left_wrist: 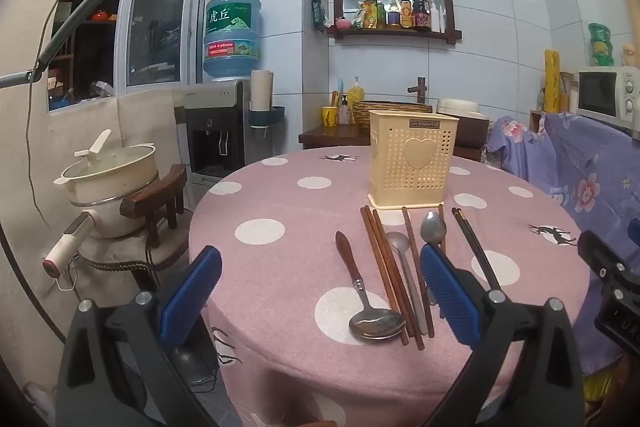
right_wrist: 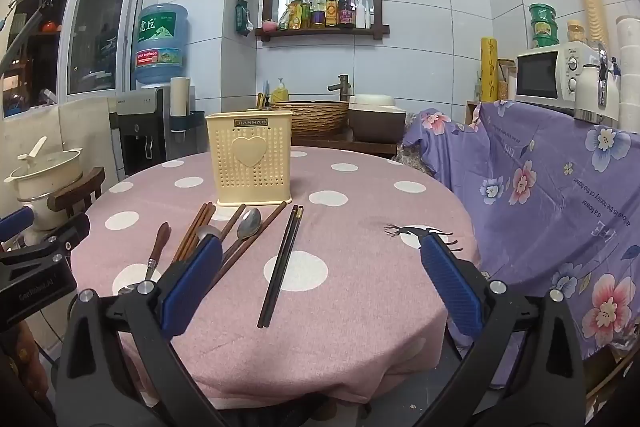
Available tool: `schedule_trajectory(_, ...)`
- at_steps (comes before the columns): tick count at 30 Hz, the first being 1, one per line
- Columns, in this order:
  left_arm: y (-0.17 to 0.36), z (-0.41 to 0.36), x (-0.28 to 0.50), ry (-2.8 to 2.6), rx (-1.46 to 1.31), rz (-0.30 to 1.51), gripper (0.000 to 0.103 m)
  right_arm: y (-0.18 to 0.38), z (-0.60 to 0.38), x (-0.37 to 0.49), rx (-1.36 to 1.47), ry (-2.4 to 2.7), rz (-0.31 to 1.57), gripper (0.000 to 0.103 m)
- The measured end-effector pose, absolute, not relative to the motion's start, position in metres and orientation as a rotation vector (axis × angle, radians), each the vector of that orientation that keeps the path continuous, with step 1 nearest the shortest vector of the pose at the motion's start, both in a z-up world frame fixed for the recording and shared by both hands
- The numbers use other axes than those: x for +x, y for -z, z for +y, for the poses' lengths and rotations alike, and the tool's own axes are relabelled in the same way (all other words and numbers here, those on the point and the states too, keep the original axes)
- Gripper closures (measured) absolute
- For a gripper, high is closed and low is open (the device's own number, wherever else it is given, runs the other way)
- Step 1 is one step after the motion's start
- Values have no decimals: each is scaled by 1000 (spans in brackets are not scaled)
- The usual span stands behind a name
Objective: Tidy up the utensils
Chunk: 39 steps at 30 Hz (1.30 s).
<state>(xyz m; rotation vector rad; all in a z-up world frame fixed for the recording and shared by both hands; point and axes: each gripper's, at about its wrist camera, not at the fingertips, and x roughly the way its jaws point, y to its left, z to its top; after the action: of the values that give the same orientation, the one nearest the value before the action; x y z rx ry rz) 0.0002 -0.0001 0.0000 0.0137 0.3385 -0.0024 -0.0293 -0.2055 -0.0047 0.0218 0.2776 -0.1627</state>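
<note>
Hovering off the near edge of the round bench (left_wrist: 280, 195) under its pink, white-dotted cloth, the left claw (left_wrist: 320, 291) stands wide with nothing between its blue pads. Utensils lie in a row near the bench's middle, handles running front to back. Leftmost: a steel spoon with a dark wooden handle (left_wrist: 362, 291), bowl toward the near edge. Just right of it, a pair of brown wooden chopsticks (left_wrist: 386, 267), touching each other. Next, a plain grey metal spoon (left_wrist: 404, 259), then a single brown wooden chopstick (left_wrist: 416, 267), then a shiny steel spoon (left_wrist: 433, 227) with its bowl toward the far edge, partly hidden by the claw's pad. Rightmost, a pair of black chopsticks (right_wrist: 282, 267), apart from the others. Behind the row stands a cream perforated plastic holder with a heart on its front (left_wrist: 412, 159), upright. The right claw (right_wrist: 320, 291) is likewise wide and empty, above the near edge.
</note>
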Motion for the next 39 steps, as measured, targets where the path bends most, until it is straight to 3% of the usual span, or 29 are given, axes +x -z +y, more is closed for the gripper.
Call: schedule_trajectory(39,3,-1,1,13,10,344,5,6,-206,-27,22,164,284,5)
